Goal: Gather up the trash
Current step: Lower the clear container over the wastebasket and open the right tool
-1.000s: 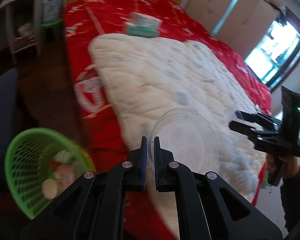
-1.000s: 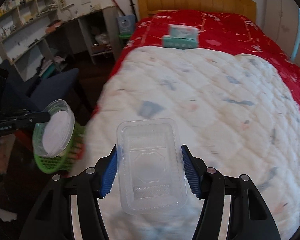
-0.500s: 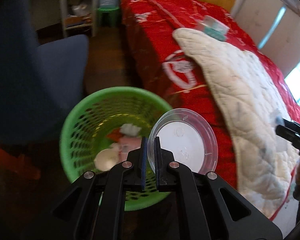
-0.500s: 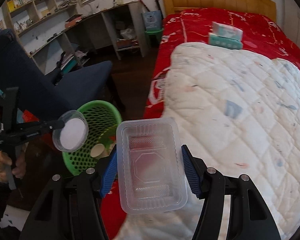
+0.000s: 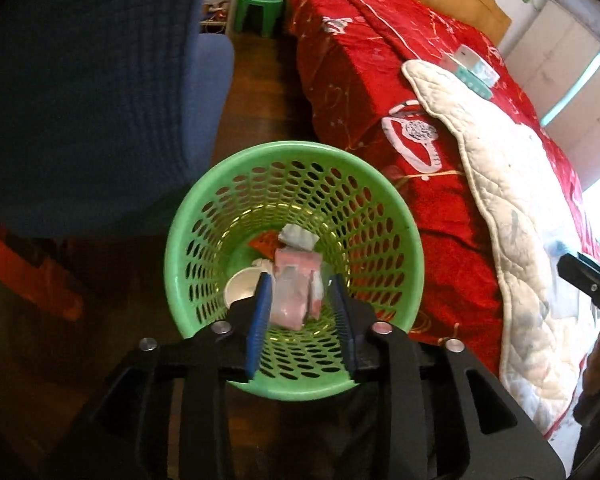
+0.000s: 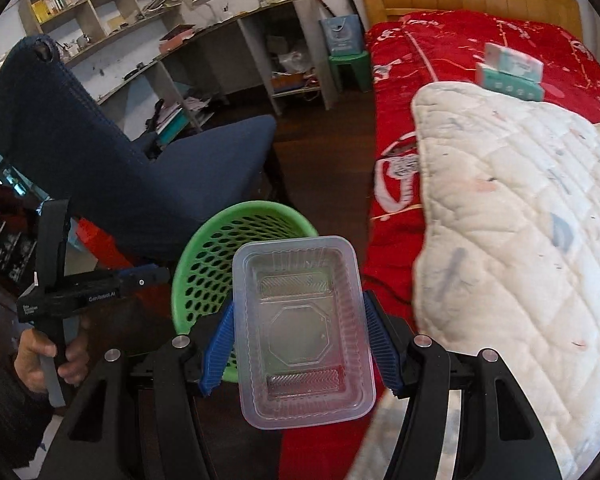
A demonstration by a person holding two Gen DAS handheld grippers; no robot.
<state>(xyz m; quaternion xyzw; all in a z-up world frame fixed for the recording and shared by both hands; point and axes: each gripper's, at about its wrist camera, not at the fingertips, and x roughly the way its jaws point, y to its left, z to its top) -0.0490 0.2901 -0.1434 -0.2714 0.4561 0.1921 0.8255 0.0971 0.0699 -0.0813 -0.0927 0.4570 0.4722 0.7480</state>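
Trash basket [image 5: 396,216], green and perforated, is sitting on the dark floor between the blue chair [image 5: 92,92] and the red-covered bed [image 5: 380,80], just beside the bed's side. Left gripper [image 5: 300,280] is hanging right over the basket mouth, pointing down into it, fingers spread apart and gripping nothing. Inside the basket, a pinkish wrapper [image 5: 296,276], a white cup [image 5: 240,286], a crumpled pale scrap [image 5: 298,238] and a red scrap [image 5: 265,243] are lying at the bottom.

Right gripper [image 6: 300,334] is holding level, aimed toward the basket's near rim, blue pads [image 6: 220,344] clamping a clear plastic tray [image 6: 302,332] by its long sides. Tray is riding open side up, overlapping the basket's right rim in the right wrist view. In that view the left gripper is showing low at left, a hand [image 6: 40,360] wrapping its handle, tip reaching the basket's left edge.

White quilt [image 6: 520,220] is draping over the bed edge near the basket. Tissue pack [image 6: 510,70] is resting farther up on the red cover, touching the quilt's top edge. Desk with shelves [image 6: 204,40] and a green stool [image 6: 350,66] are standing well behind.
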